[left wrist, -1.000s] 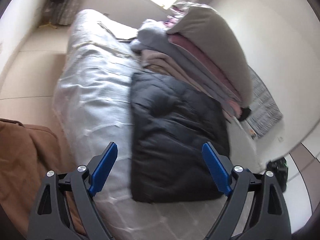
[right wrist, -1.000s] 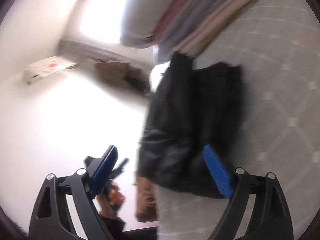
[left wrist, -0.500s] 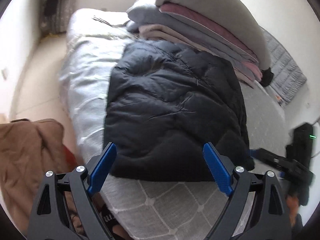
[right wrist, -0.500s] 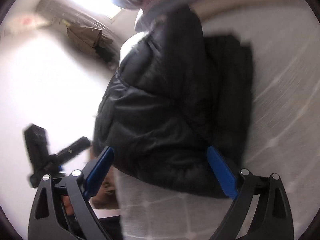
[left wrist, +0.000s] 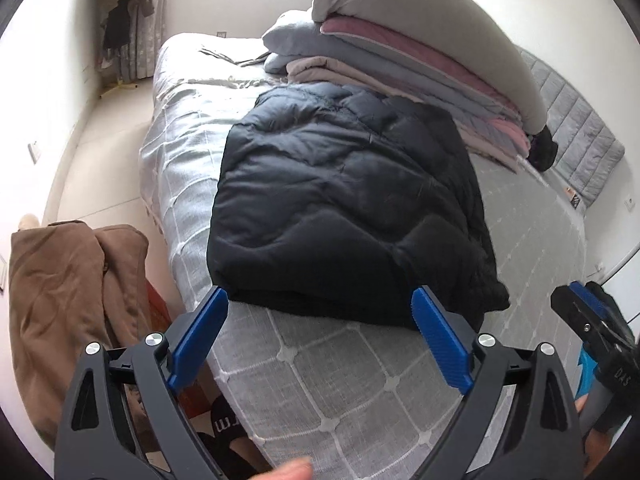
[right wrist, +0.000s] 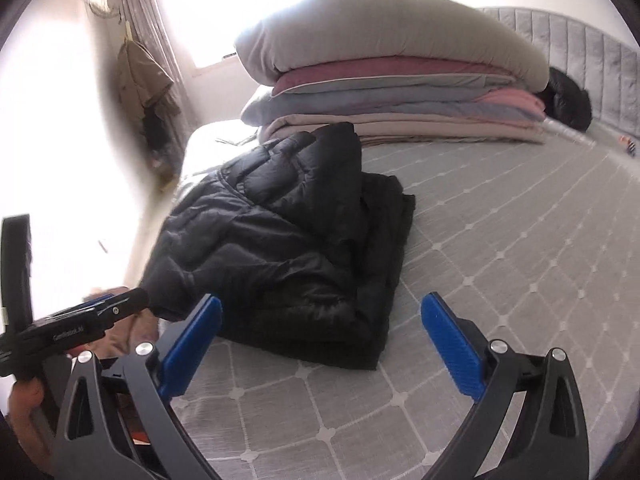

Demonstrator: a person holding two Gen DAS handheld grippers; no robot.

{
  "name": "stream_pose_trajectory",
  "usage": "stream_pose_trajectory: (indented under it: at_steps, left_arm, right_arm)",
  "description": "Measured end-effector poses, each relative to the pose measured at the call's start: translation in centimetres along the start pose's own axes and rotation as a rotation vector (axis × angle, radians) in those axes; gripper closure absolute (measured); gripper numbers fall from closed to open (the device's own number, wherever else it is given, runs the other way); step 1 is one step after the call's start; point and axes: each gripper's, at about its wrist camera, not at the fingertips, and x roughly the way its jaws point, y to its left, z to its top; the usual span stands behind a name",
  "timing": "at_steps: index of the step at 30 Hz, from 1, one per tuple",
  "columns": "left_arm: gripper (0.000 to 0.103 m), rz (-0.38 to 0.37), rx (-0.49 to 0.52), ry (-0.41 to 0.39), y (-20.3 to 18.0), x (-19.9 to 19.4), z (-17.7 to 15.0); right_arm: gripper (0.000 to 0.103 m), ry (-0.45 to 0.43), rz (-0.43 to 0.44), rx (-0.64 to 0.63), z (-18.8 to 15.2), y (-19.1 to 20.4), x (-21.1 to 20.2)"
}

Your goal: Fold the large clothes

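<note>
Both tools are backing off now, the left tool and right tool with jaws just spread wide and empty, leaving the black puffer jacket folded on the bed near its left edge, so this fold looks finished.

The right gripper hangs over the grey quilted bed, its blue jaws spread wide and having just been opening, nothing between them. A folded black puffer jacket lies on the bed at eleven o'clock from the jaws. Behind it, at twelve, rises a stack of folded bedding. At nine o'clock the left gripper shows side-on.
</note>
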Motion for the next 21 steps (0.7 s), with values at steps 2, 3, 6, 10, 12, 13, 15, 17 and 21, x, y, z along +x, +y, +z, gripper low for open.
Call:
stream_pose_trajectory:
  at_steps: [2, 3, 6, 10, 12, 13, 15, 17, 21]
  left_arm:
    - [0.013, 0.02, 0.024, -0.005, -0.5, -0.2, -0.1]
    - [0.013, 0.034, 0.047, -0.02, -0.9, -0.5, -0.1]
    - [0.013, 0.083, 0.115, -0.072, -2.1, -1.5, -0.3]
    - [0.013, 0.116, 0.161, -0.11, -2.9, -2.6, -0.4]
    - [0.012, 0.121, 0.159, -0.12, -2.8, -3.0, -0.4]
    - [0.012, 0.124, 0.155, -0.125, -2.7, -3.2, -0.3]
    - [0.012, 0.127, 0.149, -0.131, -2.5, -3.5, -0.2]
    - [0.012, 0.14, 0.138, -0.132, -2.2, -3.5, -0.2]
    - [0.012, 0.158, 0.126, -0.119, -1.8, -3.3, -0.1]
  right_arm:
    - [0.007, -0.032, 0.005, -0.019, -0.1, 0.9, -0.4]
    - [0.007, -0.047, 0.001, -0.032, -0.2, 1.5, -0.8]
    - [0.007, -0.047, -0.04, -0.068, -0.2, 2.9, -0.7]
    - [0.007, -0.024, -0.021, -0.055, -0.4, 3.6, -0.6]
    - [0.007, 0.001, -0.025, -0.047, -0.6, 3.9, -0.1]
    - [0.007, 0.012, -0.023, -0.043, -0.7, 3.9, 0.2]
    - [0.007, 0.04, -0.027, -0.039, -0.9, 4.1, 1.1]
    - [0.007, 0.057, -0.038, -0.043, -0.9, 4.4, 1.6]
    - [0.007, 0.062, -0.052, -0.047, -0.7, 4.8, 1.7]
